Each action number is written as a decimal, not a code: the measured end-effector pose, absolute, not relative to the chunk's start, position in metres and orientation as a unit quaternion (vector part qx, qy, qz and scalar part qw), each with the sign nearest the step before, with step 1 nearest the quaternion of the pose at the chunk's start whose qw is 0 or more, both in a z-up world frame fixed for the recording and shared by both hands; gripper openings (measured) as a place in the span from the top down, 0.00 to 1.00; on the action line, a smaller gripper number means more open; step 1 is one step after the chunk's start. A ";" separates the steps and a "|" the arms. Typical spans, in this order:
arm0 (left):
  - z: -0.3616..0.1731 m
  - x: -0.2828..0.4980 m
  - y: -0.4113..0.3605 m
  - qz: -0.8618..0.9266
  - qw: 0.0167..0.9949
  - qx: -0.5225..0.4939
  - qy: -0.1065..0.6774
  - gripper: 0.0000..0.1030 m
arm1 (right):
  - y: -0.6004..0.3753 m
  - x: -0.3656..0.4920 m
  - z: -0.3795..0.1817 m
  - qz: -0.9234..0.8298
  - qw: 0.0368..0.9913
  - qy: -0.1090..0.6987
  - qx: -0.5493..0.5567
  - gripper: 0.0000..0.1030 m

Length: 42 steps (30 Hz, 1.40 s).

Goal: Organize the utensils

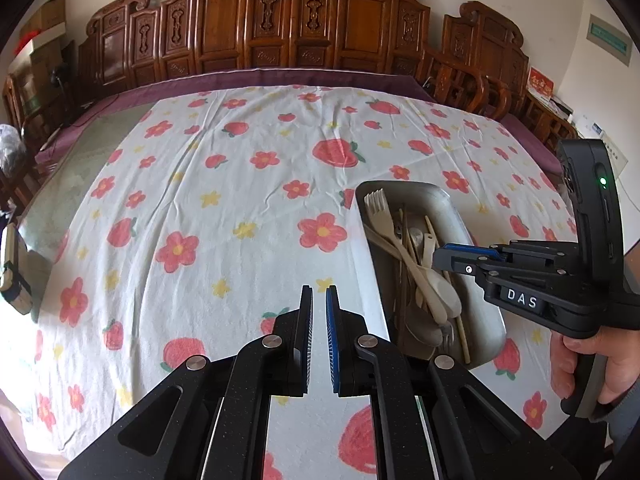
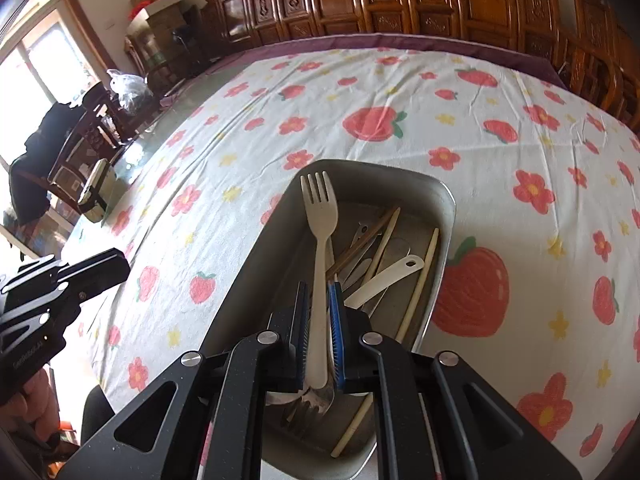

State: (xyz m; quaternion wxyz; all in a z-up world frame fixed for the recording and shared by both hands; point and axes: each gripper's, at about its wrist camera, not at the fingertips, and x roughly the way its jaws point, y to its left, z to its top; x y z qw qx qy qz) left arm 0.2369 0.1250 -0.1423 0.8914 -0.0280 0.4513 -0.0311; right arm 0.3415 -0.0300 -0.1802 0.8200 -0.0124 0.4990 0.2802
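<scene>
A metal tray (image 1: 486, 320) (image 2: 448, 208) on the flowered tablecloth holds several utensils: a cream fork (image 2: 320, 216) (image 1: 380, 208), cream spoons (image 1: 440, 292), chopsticks (image 2: 420, 284) and metal cutlery (image 2: 316, 400). My right gripper (image 2: 319, 292) is over the tray, shut on the cream fork's handle, tines pointing away. It also shows in the left wrist view (image 1: 444, 258). My left gripper (image 1: 319, 292) hovers over the cloth left of the tray, jaws nearly together, holding nothing.
The tablecloth (image 1: 240, 184) covers a glass-topped table with a purple border. Carved wooden chairs (image 1: 280, 20) line the far edge. A small box (image 2: 94, 192) sits on the table's left edge. Chairs and bags (image 2: 128, 88) stand at the left.
</scene>
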 end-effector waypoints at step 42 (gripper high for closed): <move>-0.059 0.099 0.008 -0.020 0.935 0.026 0.353 0.07 | -0.195 0.121 -0.050 0.142 0.937 0.320 0.006 0.03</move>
